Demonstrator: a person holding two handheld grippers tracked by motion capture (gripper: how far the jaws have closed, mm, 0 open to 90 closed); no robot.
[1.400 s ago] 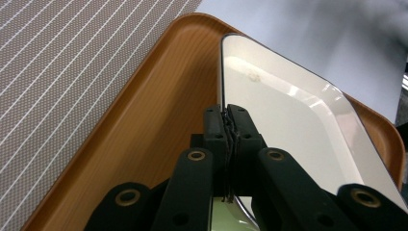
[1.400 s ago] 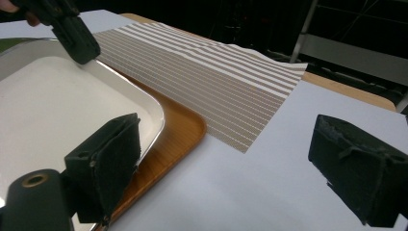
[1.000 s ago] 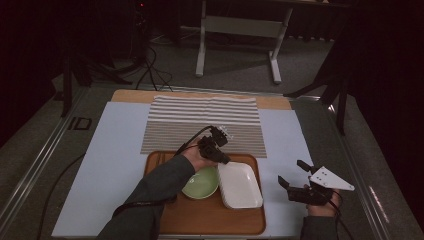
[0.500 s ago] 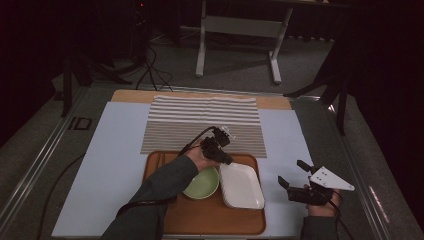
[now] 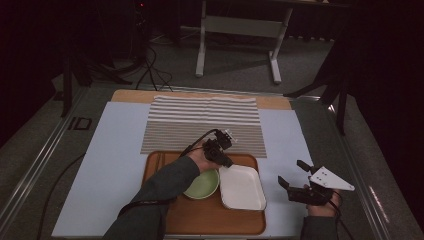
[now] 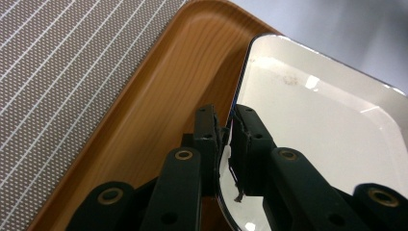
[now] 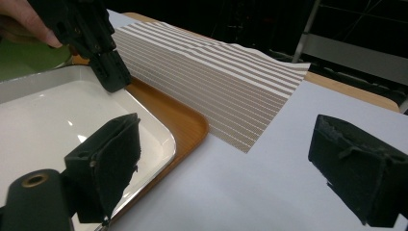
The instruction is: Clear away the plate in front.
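Observation:
A white square plate lies on the right half of a wooden tray, beside a green bowl. My left gripper points down at the plate's far left corner. In the left gripper view the plate's rim runs between the two jaws of my left gripper. They have just been opening, and a thin gap shows beside the rim. My right gripper hovers over the blue mat to the right of the tray. It is open with nothing between its jaws.
A striped cloth lies on the blue mat just beyond the tray. A desk frame and cables stand on the floor past the table. The mat right of the tray is bare.
The left gripper and the plate's corner have shifted very slightly towards the near right. The right gripper has kept still.

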